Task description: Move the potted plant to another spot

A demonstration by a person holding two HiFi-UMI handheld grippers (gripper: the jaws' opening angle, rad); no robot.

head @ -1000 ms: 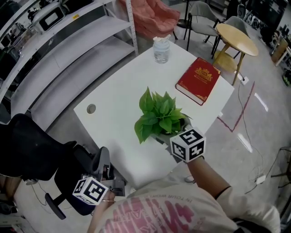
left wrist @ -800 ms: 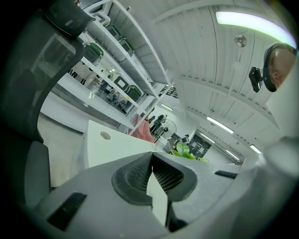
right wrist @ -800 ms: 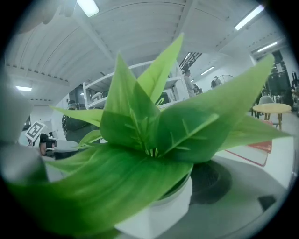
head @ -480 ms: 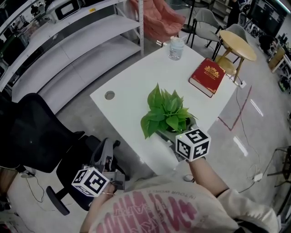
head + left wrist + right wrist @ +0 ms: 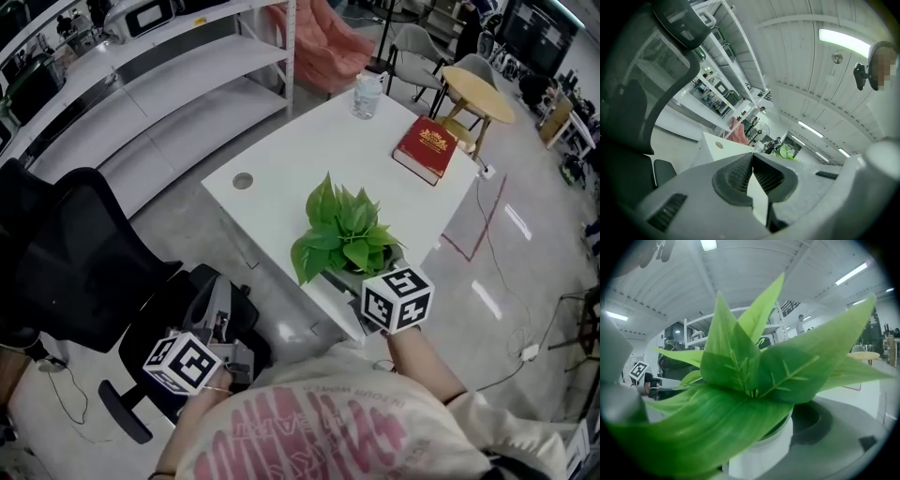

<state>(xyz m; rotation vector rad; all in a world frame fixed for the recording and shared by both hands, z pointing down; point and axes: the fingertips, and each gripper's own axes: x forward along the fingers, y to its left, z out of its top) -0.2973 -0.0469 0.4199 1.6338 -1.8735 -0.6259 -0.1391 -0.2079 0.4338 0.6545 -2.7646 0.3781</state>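
The potted plant (image 5: 342, 230), broad green leaves in a small white pot (image 5: 764, 446), hangs over the near corner of the white table (image 5: 300, 141). My right gripper (image 5: 364, 274) is shut on the pot, and leaves hide its fingertips in the head view. In the right gripper view the leaves (image 5: 750, 371) fill most of the picture, with the grey jaws on either side of the pot. My left gripper (image 5: 211, 309) is held low at the left, off the table, above a black office chair. It is shut with nothing in it, the ribbed pads (image 5: 740, 174) pressed together.
A red book (image 5: 431, 148) and a clear bottle (image 5: 367, 94) lie at the table's far end, a cable hole (image 5: 243, 180) near its left edge. Black office chair (image 5: 84, 262) at left, white shelving (image 5: 141, 84) behind, a round wooden table (image 5: 478, 80) and chairs at the back right.
The table has drawn away in the head view while the plant stayed with my right gripper, so the plant now sits nearer the table's near corner. My left gripper stays low and shut.
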